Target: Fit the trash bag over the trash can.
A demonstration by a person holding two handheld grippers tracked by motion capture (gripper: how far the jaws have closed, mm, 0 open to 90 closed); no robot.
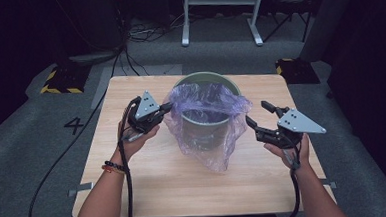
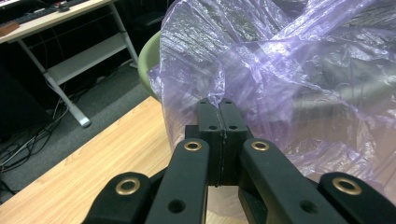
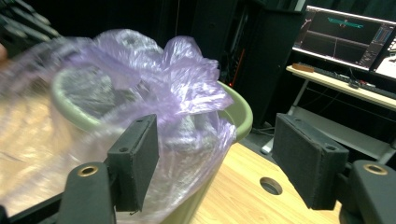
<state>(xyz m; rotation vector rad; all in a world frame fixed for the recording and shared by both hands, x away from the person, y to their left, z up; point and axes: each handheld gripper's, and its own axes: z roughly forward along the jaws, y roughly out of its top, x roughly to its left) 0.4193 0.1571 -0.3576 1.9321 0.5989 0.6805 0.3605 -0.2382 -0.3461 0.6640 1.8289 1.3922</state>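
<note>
Your left gripper (image 1: 167,108) pinches the purple bin bag (image 1: 209,122) over the green bin (image 1: 207,77); your right gripper (image 1: 259,116) is spread beside it.

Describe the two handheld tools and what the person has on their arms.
Both tools are black, with two flat jaws on hinged links fixed by brass-coloured rivets. The left tool and right tool each carry a grey three-cornered plate with small dots on top. A black cable trails from each back toward the person. The arms are bare of sleeves; the left wrist wears a dark beaded bracelet and a red-orange band.
</note>
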